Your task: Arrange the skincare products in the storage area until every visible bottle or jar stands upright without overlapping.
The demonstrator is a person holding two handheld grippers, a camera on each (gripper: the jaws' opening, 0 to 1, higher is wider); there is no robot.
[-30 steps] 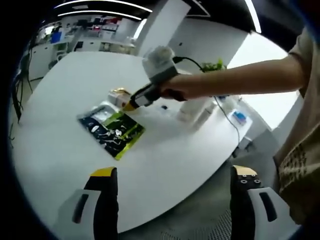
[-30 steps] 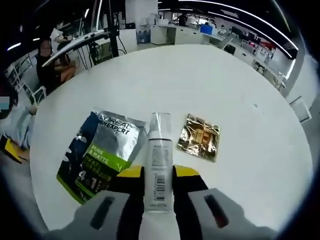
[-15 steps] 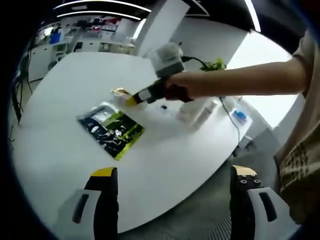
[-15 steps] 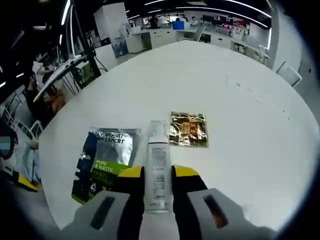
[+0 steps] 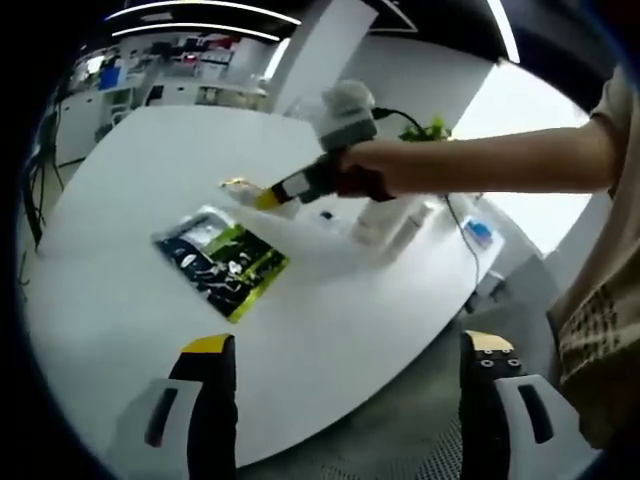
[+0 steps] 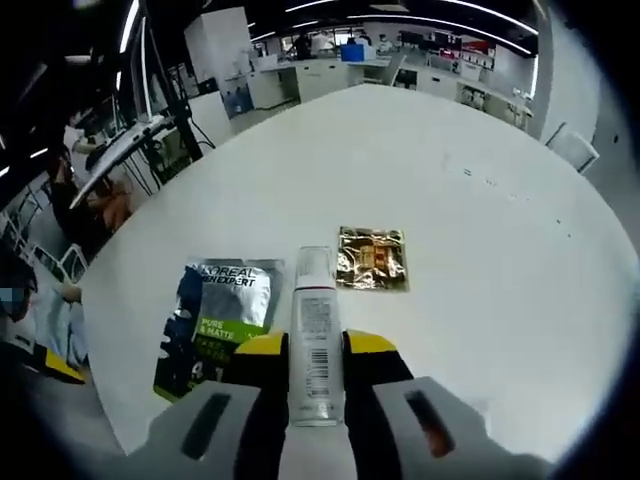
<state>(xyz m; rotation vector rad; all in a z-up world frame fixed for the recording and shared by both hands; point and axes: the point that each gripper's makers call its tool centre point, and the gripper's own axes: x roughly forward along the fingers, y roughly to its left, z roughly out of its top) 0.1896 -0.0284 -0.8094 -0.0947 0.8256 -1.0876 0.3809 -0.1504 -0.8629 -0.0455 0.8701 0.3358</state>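
Now the right gripper [image 6: 315,372], jaws clamped on the white bottle [image 6: 314,335], rises higher above the green pouch [image 6: 218,318] at nine o'clock, carrying it for upright placement, while the left gripper [image 5: 345,345] idles, jaws apart.

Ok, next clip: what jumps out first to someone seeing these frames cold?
The right gripper clamps a white bottle above a big white table. Beyond it lie a green-and-silver sachet and, beside that, a gold foil packet. The left gripper hangs open at the table's edge.

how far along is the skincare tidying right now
Done: some pale bottles look upright on the white table. In hand: right gripper clamps a white barcoded bottle above the table. Left: standing it clear of the green-and-silver sachet and gold foil packet. Left gripper idle, open.
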